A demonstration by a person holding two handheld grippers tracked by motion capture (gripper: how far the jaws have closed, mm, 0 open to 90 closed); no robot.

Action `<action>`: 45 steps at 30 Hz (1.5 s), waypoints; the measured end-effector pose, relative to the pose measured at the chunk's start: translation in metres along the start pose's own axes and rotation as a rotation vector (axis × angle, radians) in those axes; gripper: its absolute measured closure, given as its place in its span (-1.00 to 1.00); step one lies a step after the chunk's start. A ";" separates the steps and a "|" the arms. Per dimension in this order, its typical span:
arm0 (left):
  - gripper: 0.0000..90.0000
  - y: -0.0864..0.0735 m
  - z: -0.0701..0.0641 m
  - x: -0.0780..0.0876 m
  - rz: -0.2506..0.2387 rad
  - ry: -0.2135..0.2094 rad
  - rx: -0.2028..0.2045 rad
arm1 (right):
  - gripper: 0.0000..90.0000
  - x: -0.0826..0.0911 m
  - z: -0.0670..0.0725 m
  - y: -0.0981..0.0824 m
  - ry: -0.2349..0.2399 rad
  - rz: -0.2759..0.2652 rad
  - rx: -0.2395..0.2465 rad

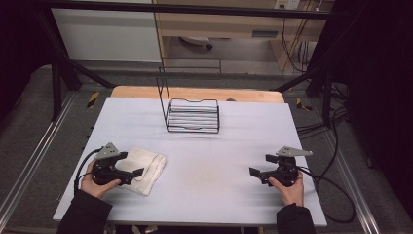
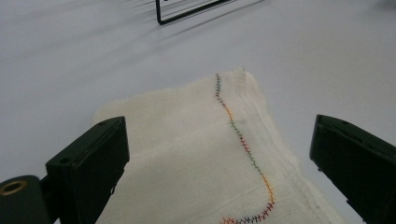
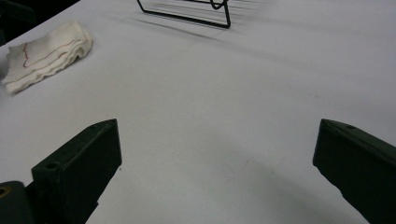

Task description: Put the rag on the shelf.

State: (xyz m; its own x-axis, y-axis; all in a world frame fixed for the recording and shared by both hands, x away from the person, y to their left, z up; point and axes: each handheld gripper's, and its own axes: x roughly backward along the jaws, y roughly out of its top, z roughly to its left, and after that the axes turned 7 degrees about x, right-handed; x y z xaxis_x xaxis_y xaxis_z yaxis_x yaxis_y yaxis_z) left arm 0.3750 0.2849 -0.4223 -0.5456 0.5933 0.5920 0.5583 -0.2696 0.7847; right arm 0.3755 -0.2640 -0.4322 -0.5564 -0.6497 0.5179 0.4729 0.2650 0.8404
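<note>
Dim, even overhead light, soft shadows, perhaps slight blur throughout.

One folded cloth (image 1: 144,169), one wire rack (image 1: 192,115) and two tools on one table (image 1: 209,161)

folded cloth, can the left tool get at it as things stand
Probably yes: the left tool hangs over the folded cloth with jaws wide open either side of it, and nothing lies between them.
</note>
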 end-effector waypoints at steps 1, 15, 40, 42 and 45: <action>-0.89 0.000 0.000 0.000 0.000 0.002 0.003 | -0.97 0.000 0.000 0.000 -0.001 0.000 0.000; -0.86 0.002 -0.002 0.002 0.000 0.019 0.010 | -0.96 -0.002 0.003 0.001 -0.017 0.006 -0.005; -0.15 0.043 -0.045 -0.067 0.131 0.079 -0.016 | -0.96 -0.005 0.005 0.002 -0.029 0.016 -0.001; -0.10 0.044 -0.045 -0.071 0.141 0.092 -0.021 | -0.96 -0.004 0.005 0.001 -0.029 0.019 0.002; -0.02 0.044 -0.042 -0.082 0.164 0.112 -0.019 | -0.96 -0.004 0.005 0.001 -0.029 0.019 0.003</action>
State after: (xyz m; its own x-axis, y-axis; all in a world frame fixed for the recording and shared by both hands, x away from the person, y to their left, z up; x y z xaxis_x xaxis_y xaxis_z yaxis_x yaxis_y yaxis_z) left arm 0.4178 0.1925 -0.4290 -0.5148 0.4526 0.7281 0.6343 -0.3702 0.6787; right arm 0.3754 -0.2574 -0.4326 -0.5674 -0.6234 0.5380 0.4812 0.2792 0.8310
